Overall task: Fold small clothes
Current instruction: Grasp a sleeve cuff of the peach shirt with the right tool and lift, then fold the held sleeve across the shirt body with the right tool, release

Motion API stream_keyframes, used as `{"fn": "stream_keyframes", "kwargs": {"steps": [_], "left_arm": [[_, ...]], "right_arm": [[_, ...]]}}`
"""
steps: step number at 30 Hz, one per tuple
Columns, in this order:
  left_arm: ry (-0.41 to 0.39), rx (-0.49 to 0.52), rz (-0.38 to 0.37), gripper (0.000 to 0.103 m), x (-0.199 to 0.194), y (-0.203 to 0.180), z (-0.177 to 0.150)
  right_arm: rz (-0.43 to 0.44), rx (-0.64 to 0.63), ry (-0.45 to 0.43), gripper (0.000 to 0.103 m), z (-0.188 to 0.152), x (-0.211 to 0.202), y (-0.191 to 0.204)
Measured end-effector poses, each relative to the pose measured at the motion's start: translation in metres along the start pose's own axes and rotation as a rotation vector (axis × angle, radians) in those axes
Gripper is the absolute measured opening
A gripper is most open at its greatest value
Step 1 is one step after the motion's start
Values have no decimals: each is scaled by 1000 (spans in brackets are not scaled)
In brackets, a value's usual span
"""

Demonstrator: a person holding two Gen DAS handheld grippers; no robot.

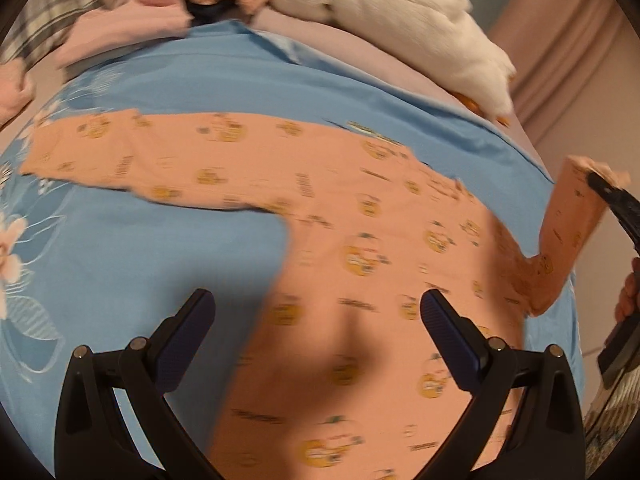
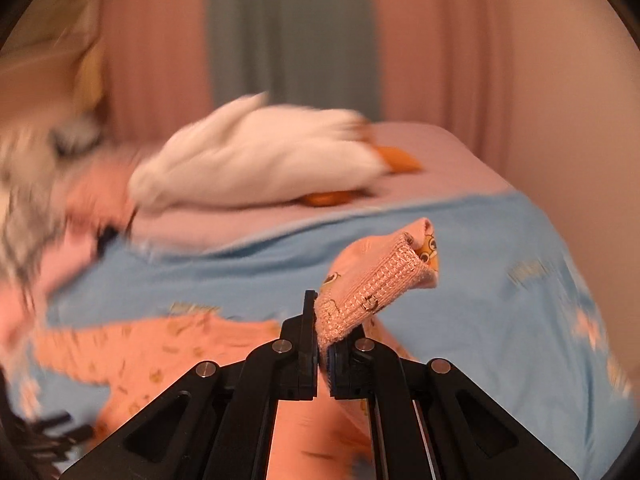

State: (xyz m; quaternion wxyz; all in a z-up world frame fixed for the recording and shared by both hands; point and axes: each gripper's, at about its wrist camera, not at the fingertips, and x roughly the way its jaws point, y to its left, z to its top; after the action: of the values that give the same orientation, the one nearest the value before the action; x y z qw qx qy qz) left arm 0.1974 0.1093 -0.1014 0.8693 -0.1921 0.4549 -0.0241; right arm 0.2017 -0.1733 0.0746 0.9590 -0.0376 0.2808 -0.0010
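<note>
A small peach long-sleeved top (image 1: 352, 264) with yellow cartoon prints lies spread on the blue sheet (image 1: 140, 264), one sleeve stretched out to the left. My left gripper (image 1: 316, 320) hovers open above its body, with nothing between the fingers. My right gripper (image 2: 322, 336) is shut on the ribbed cuff (image 2: 380, 280) of the other sleeve and holds it lifted off the bed. In the left wrist view that raised sleeve (image 1: 568, 220) stands up at the far right, pinched by the right gripper (image 1: 600, 184).
A white plush duck (image 2: 256, 160) with an orange beak lies on the pink cover at the back of the bed. Pink and peach clothes (image 1: 132, 20) and a plaid cloth (image 1: 52, 20) are piled at the back left. Curtains (image 2: 288, 40) hang behind.
</note>
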Motion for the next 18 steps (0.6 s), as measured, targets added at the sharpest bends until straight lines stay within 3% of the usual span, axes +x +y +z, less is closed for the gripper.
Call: {"fn": "stream_keyframes", "kwargs": {"steps": [4, 8, 10, 12, 15, 17, 18], "left_arm": [[-6, -63, 37, 102, -5, 34, 4], [-10, -108, 61, 102, -11, 62, 5], [-7, -123, 65, 102, -12, 70, 5], [-12, -135, 72, 102, -13, 78, 5], [-15, -165, 74, 102, -11, 88, 7], [-16, -194, 57, 102, -9, 95, 9], [-22, -209, 46, 102, -9, 99, 9]], "right_arm": [[26, -233, 71, 5, -20, 48, 97], [15, -404, 161, 6, -58, 91, 164], [1, -510, 258, 8, -85, 117, 190], [37, -555, 310, 14, -101, 123, 202], [126, -566, 272, 29, -107, 100, 205], [235, -504, 239, 52, -101, 76, 194], [296, -460, 214, 54, -97, 64, 183]]}}
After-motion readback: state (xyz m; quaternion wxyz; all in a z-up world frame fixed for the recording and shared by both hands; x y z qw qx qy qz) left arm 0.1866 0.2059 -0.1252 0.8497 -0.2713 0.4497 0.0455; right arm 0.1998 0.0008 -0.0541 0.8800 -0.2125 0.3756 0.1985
